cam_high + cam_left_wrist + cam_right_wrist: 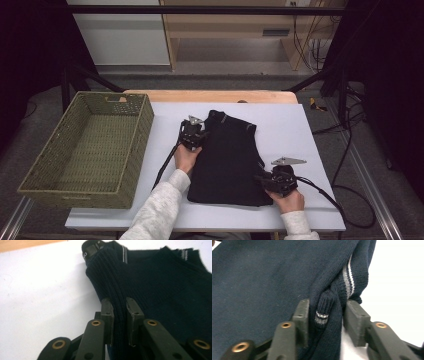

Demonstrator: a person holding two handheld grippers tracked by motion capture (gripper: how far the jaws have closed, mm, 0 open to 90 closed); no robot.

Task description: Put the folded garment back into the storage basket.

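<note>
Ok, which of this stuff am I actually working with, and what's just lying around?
In play:
dark sweater
left gripper, pinching its left edge
right gripper, around its right edge
probably the green basket

Lying about:
wooden shelving
floor cables

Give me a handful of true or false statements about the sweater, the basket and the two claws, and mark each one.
1. The dark navy knitted sweater lies inside the green woven basket. False: it lies on the white table.
2. The left claw pinches a ribbed fold of the sweater. True.
3. The basket holds folded clothes. False: nothing lies in it.
4. The right claw straddles sweater fabric with grey stripes. True.
</note>
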